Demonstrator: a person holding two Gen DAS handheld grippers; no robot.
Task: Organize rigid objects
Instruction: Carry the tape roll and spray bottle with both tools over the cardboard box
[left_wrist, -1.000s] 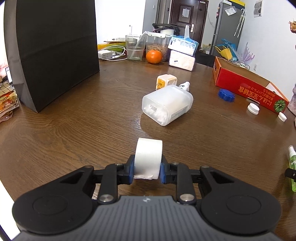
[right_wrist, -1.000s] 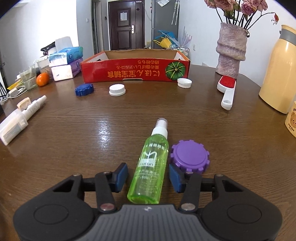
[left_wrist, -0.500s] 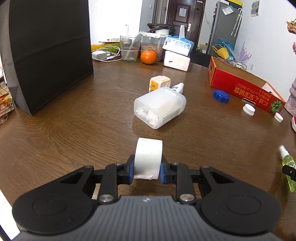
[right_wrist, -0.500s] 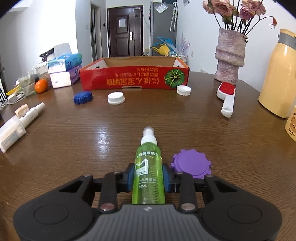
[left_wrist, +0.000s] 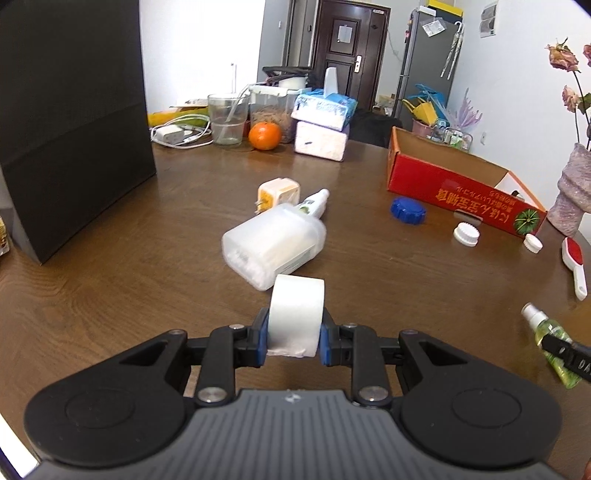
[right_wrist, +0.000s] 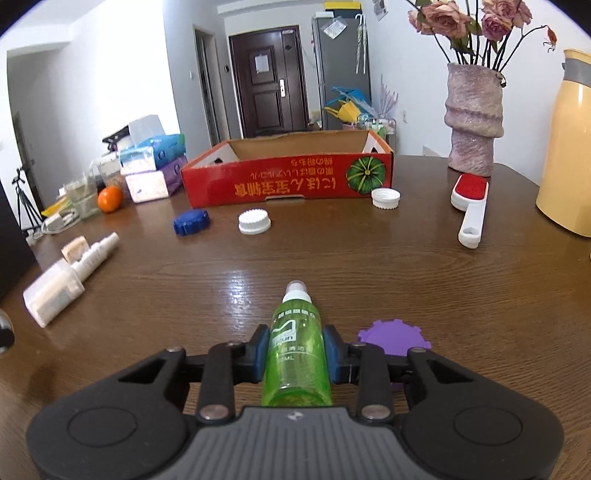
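Left claw (left_wrist: 293, 338) gripping white roll (left_wrist: 296, 317), right claw (right_wrist: 295, 349) clamping green spray bottle (right_wrist: 297, 350)

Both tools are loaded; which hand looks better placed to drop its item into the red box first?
Right, probably. The right tool, shut on the green spray bottle, faces the red box head-on over bare table. The left tool holds the white roll with the box off to its right.

Hidden, cropped and blurred parts of the bench scene

The purple lid (right_wrist: 393, 338) is partly covered by the right claw's (right_wrist: 295, 347) linkage; the green spray bottle (left_wrist: 552, 345) runs off the left wrist view's right edge; the yellow flask (right_wrist: 570, 144) is cut by the right wrist view's edge; the print on the translucent white container (left_wrist: 273, 243) is too blurred to read
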